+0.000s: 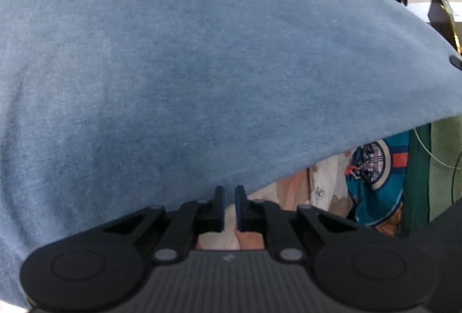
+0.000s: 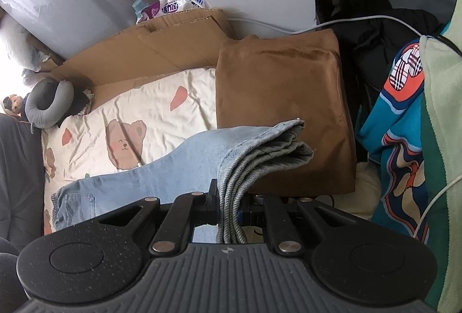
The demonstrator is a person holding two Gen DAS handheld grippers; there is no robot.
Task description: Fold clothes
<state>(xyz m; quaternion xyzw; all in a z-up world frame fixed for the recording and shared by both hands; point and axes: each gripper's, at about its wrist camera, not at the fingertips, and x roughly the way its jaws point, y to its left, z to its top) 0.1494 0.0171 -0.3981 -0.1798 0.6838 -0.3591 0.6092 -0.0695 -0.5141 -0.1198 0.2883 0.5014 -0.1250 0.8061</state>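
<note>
Light blue jeans (image 2: 184, 165) lie folded over on the bear-print sheet (image 2: 138, 105). My right gripper (image 2: 229, 197) is shut on several stacked layers of their leg hems and holds that end raised. In the left wrist view the same light blue denim (image 1: 187, 67) hangs close to the lens and fills most of the frame. My left gripper (image 1: 229, 197) sits just under the denim's lower edge, its blue-padded fingers (image 1: 221, 206) nearly together with a narrow gap, and I see no cloth between them.
A folded brown garment (image 2: 283, 111) lies on the sheet to the right of the jeans. A teal and orange patterned garment (image 2: 398, 145) and a pale green cloth (image 2: 441, 111) hang at the right. Cardboard (image 2: 161, 41) and a grey neck pillow (image 2: 47, 105) lie behind.
</note>
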